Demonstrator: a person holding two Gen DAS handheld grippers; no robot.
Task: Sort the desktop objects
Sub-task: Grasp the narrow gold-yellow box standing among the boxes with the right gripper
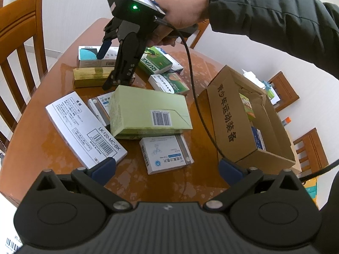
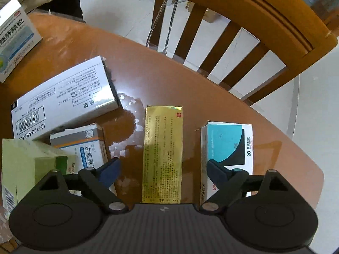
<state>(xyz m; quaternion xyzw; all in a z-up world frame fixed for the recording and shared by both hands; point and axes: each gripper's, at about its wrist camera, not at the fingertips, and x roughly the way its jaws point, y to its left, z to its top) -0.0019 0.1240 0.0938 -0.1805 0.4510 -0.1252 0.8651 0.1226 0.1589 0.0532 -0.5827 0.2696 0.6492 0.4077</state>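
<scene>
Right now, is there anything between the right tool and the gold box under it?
Nothing visible. The right tool is open above the gold box, which lies flat between its fingers. The teal-and-white box sits close beside one finger, not in the way.

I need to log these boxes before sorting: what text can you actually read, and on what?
"LK-120-MC-BK" and "MADE IN CHINA": long white box.
"QUIKE": green box.
"青少年运动装备": side of the open cardboard carton.
"DAS": finger of the right gripper.
"左氧氟": white and blue medicine box.
"理肺颗粒": white box at the table edge.
Gold box: fine print, too small to read.
Barcode digits: unreadable.
</scene>
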